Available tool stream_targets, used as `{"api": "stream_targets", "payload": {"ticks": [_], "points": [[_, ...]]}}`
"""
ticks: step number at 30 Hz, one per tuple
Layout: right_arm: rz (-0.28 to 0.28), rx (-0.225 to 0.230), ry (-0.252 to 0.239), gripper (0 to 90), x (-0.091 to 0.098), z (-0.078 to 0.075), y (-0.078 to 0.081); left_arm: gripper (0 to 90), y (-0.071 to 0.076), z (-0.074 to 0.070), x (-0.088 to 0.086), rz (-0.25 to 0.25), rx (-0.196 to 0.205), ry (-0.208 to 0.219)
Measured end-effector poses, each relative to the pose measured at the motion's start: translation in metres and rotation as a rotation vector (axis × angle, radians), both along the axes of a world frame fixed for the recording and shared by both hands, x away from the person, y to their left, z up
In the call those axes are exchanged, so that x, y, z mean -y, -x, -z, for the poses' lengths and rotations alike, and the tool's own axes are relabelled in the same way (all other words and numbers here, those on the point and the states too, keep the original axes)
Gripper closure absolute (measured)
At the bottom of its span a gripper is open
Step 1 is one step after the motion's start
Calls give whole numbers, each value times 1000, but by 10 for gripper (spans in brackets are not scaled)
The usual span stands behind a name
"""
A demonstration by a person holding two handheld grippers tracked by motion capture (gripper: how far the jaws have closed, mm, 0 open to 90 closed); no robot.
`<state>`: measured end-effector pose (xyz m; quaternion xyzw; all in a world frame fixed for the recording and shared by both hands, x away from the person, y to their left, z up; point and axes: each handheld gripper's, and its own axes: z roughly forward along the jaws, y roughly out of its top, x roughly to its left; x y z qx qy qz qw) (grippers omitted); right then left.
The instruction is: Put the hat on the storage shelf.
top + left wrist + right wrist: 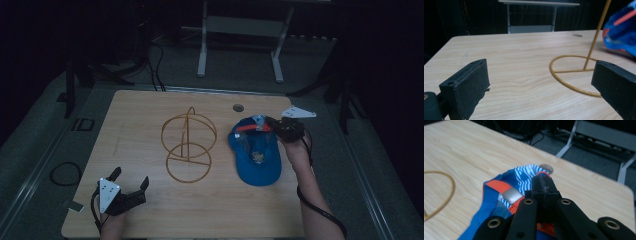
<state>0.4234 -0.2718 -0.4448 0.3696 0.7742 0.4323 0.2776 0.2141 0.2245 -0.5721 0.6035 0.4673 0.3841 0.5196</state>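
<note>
A blue cap (257,160) with an orange back strap and a striped lining hangs from my right gripper (265,125) at the table's right side. In the right gripper view, my right gripper (544,187) is shut on the cap (499,195) at its rear edge, beside the strap. The cap's back end is raised and its brim points toward the front edge. A gold wire hat stand (189,142) rises upright at mid-table, left of the cap. My left gripper (131,178) rests open near the front left corner, with nothing between its jaws. The left gripper view looks between those jaws at the stand's base ring (564,80) and the cap (621,32).
The wooden table (140,115) has a round cable hole (238,107) near its far edge, just behind the cap. A white-legged desk frame (240,30) stands on the floor beyond. Cables lie on the floor at left.
</note>
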Motion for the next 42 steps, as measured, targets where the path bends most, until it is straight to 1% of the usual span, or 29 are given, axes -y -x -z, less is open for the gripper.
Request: {"api": "stream_targets", "payload": {"ticks": [2, 3, 5, 6, 8, 9, 10, 11, 12, 13, 15, 16, 17, 18, 20, 24, 25, 27, 29, 33, 34, 35, 36, 37, 40, 42], "points": [[-7, 7, -10, 900, -1, -11, 5, 17, 0, 0, 3, 7, -16, -12], [-9, 16, -13, 900, 0, -15, 6, 17, 1, 0, 4, 19, -18, -3], [-17, 33, -19, 900, 0, -24, 11, 17, 2, -2, 7, 34, -17, 2], [-18, 40, -29, 900, 1, -29, 14, 17, 3, -4, 8, 48, -12, 6], [-29, 67, -36, 900, 2, -39, 19, 17, 4, -9, 11, 82, -20, 28], [-29, 67, -36, 900, 2, -39, 19, 17, 4, -9, 11, 82, -20, 28], [-30, 74, -38, 900, 3, -42, 21, 17, 5, -16, 14, 134, -30, 44], [-37, 90, -49, 900, 4, -50, 25, 47, 7, -20, 16, 163, -29, 38], [-37, 100, -46, 900, 5, -54, 28, 47, 9, -26, 21, 177, -22, 11], [-38, 112, -41, 900, 5, -58, 31, 47, 11, -30, 24, 191, -23, -5], [-42, 121, -46, 900, 6, -63, 35, 42, 14, -42, 31, 217, -20, -25], [-40, 130, -40, 900, 6, -66, 37, 42, 16, -47, 35, 231, -20, -27], [-39, 139, -32, 900, 7, -68, 39, 42, 16, -47, 35, 231, -20, -27], [-37, 144, -31, 900, 7, -70, 41, 42, 16, -58, 41, 246, -36, -32], [-40, 155, -29, 900, 9, -75, 44, 43, 16, -68, 46, 256, -44, -37], [-37, 181, -41, 900, 16, -85, 52, 43, 13, -91, 54, 299, -54, -23], [-37, 186, -42, 900, 18, -88, 54, 43, 12, -96, 55, 311, -51, -14], [-39, 195, -40, 900, 21, -92, 58, 43, 10, -104, 59, 321, -43, -17], [-46, 198, -50, 900, 23, -96, 63, 43, 8, -114, 63, 341, -35, -15], [-68, 217, -62, 900, 26, -100, 72, 46, 4, -133, 74, 397, -4, -44], [-76, 221, -70, 900, 27, -101, 75, 48, 2, -139, 77, 420, -1, -48], [-89, 225, -74, 900, 27, -103, 79, 49, 0, -143, 80, 429, -2, -47], [-93, 231, -71, 900, 27, -104, 81, 49, -1, -147, 83, 452, -4, -44], [-96, 240, -67, 900, 26, -106, 85, 49, -3, -152, 86, 464, -3, -48], [-120, 260, -65, 900, 25, -113, 96, 56, -5, -167, 102, 494, 16, -81], [-135, 276, -62, 900, 24, -119, 102, 57, -8, -175, 110, 524, 20, -77]]}}
